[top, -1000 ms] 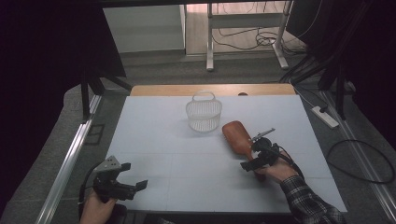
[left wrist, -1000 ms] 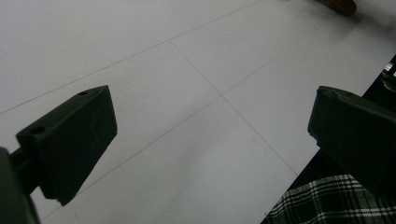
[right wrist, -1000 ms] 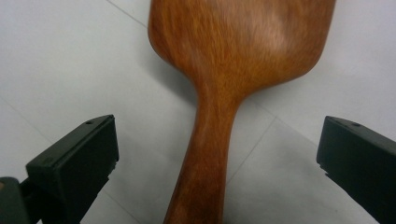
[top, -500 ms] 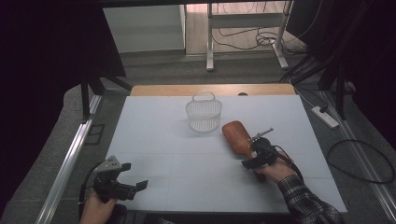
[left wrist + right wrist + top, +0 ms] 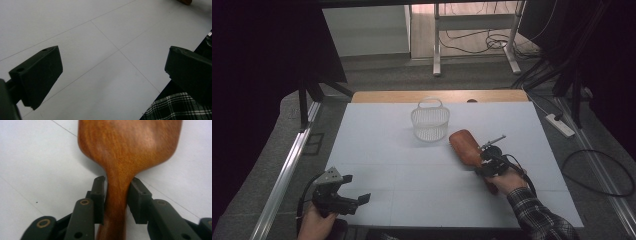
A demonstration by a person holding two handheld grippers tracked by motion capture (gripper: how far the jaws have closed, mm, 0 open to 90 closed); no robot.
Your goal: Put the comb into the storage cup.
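A brown wooden paddle (image 5: 464, 146) lies flat on the white table (image 5: 377, 135), right of the middle, its broad blade pointing toward the basket. My right gripper (image 5: 486, 162) sits at its narrow handle. In the right gripper view the paddle (image 5: 125, 147) runs between the two black pads, and my right gripper (image 5: 118, 185) has just been closing until both pads press on the handle's neck. My left gripper (image 5: 356, 188) rests near the table's front left corner. In the left gripper view my left gripper (image 5: 113, 65) stands wide open over bare table.
A small white wire basket (image 5: 430, 120) with a handle stands at the back middle of the table, just beyond the paddle's blade. A plaid sleeve (image 5: 537, 220) lies along the front right. A power strip (image 5: 560, 125) and cables lie on the floor to the right.
The right gripper's jaws have drawn together around the paddle's handle. Neither hand has shifted, and the paddle and basket lie where they were.
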